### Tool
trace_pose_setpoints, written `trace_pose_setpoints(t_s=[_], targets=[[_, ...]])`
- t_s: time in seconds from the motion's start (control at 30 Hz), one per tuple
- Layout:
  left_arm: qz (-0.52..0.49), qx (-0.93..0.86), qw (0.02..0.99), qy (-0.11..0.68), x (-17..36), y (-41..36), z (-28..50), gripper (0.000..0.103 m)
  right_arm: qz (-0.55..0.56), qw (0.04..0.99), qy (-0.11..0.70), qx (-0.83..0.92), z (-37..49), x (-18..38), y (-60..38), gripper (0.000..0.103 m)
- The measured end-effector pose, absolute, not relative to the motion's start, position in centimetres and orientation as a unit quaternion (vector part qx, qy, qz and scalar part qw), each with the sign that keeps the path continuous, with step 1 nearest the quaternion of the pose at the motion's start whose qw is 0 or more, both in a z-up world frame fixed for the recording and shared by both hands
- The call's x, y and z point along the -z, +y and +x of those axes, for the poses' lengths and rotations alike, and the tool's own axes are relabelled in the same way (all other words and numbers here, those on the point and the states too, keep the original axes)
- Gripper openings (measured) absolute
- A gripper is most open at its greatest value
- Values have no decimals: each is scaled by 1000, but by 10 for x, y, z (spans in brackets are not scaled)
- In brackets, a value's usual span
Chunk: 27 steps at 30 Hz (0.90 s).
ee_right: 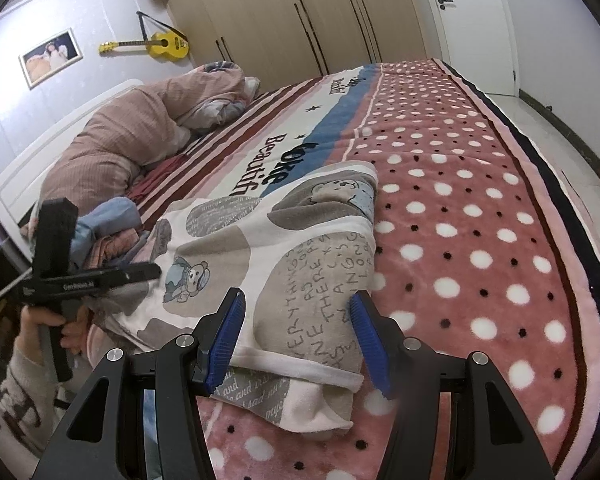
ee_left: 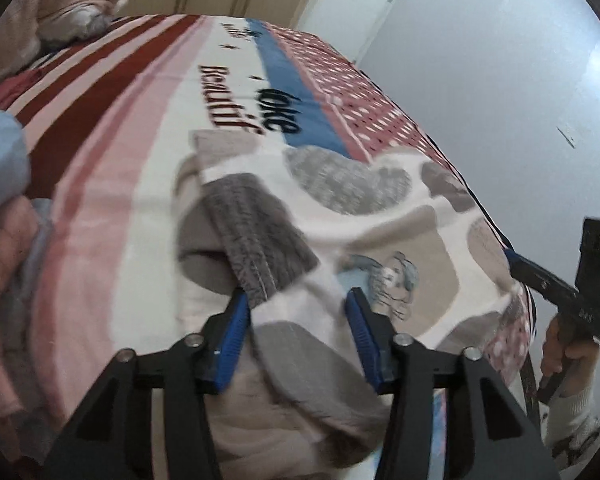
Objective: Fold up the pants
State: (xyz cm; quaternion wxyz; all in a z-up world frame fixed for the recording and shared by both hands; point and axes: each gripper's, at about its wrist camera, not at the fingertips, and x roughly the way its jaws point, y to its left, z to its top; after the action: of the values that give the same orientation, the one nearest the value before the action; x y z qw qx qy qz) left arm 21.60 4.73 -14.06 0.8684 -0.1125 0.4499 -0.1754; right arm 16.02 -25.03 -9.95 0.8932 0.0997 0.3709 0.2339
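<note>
Left claw [ee_left: 298, 304] gapes over folded pants [ee_left: 300, 216] on bedspread [ee_left: 112, 184].

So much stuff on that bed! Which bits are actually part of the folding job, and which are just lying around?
Part of the job:
- patterned pants, folded on the bed
- left hand-held gripper, open over them
- right hand-held gripper, open at their edge

Just lying about:
- bedspread
- rumpled duvet
- clothes pile
- yellow guitar
- framed picture
</note>
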Motion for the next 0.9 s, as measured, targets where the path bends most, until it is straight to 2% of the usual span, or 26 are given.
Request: trace_pose_setpoints(t_s=[0.03, 0.1, 0.13, 0.17, 0.43, 0.5, 0.53, 0.73, 0.9], targets=[[-105, 187, 866, 451, 141, 40, 215, 32, 101, 893, 371, -235, 160, 100, -251, 52], [-94, 190, 864, 457, 141, 32, 215, 27, 103, 893, 370, -235, 160, 100, -251, 52], [-90, 187, 865, 458, 142, 29, 215, 14, 103, 893, 370, -235, 160, 100, -251, 52], [-86, 186, 865, 457, 143, 27, 216, 5, 104, 893, 369, -236, 160, 100, -252, 52], [-86, 148, 893, 415, 117, 55, 199, 3, 111, 890, 366, -249, 155, 93, -253, 51], [-84, 134, 889, 429, 124, 62, 199, 5, 105, 892, 365, -246, 155, 91, -251, 51], [-84, 131, 882, 445, 131, 64, 201, 10, 100, 892, 369, -243, 156, 93, -249, 51], [-80, 103, 888, 440, 137, 77, 196, 47, 90, 880, 411, -219, 163, 112, -245, 51], [-69, 83, 898, 426, 127, 90, 195, 47, 83, 882, 414, -212, 165, 112, -248, 54]])
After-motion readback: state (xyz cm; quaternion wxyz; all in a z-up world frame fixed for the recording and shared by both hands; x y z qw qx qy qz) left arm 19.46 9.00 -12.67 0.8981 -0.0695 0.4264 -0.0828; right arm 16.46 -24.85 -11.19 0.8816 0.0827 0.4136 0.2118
